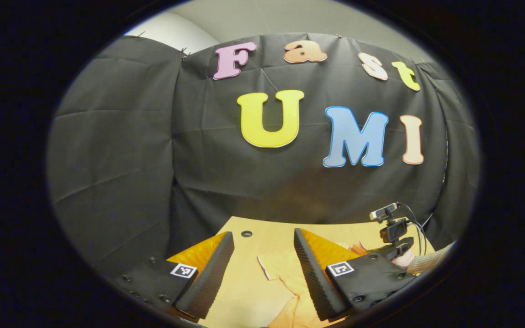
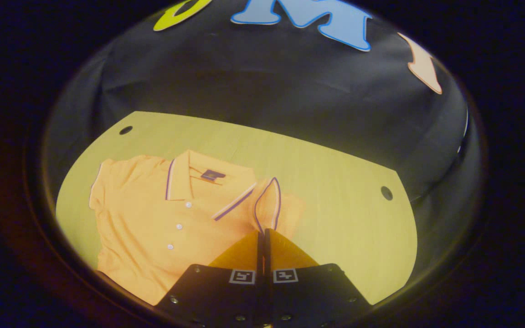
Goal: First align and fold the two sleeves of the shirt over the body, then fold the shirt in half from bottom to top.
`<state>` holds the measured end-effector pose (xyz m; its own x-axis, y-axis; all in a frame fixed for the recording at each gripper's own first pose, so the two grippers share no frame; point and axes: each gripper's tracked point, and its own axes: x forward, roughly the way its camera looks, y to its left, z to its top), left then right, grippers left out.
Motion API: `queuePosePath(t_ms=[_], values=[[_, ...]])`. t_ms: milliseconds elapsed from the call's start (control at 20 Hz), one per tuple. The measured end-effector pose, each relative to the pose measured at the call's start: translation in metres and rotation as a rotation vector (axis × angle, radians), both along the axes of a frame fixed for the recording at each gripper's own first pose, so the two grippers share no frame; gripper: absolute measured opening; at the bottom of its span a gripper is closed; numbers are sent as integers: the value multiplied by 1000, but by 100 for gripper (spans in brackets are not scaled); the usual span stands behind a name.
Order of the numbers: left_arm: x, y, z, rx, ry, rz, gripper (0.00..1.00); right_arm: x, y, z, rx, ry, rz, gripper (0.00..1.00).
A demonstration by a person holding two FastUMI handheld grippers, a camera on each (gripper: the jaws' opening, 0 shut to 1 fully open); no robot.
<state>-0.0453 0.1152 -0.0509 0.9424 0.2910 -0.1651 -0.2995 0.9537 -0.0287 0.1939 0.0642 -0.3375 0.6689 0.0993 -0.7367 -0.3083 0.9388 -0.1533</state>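
R gripper (image 2: 263, 232) pinching sleeve (image 2: 269, 202) (L agape)

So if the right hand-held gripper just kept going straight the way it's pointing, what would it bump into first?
Most likely the shirt's sleeve, lifted right at the tips of the right hand-held gripper, which is shut and seems to pinch its trimmed edge. Beyond lies the bare table, though depth is hard to judge.

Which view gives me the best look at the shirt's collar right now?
The right gripper view: the collar lies flat and whole on the shirt, above the buttons. The left gripper view catches just a strip of fabric between its fingers, no collar.
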Motion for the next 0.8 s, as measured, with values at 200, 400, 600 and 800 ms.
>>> queuePosePath(t_ms=[200,400,600,800], values=[[-15,16,0,6,3,44,89,-15,40,-16,-4,46,90,0],[-30,33,-3,5,5,90,89,-28,57,-32,5,105,118,0],[-36,40,-13,-24,11,111,89,-39,66,-34,74,160,112,10],[-27,41,-29,-47,43,103,88,-37,68,-18,130,132,90,89]])
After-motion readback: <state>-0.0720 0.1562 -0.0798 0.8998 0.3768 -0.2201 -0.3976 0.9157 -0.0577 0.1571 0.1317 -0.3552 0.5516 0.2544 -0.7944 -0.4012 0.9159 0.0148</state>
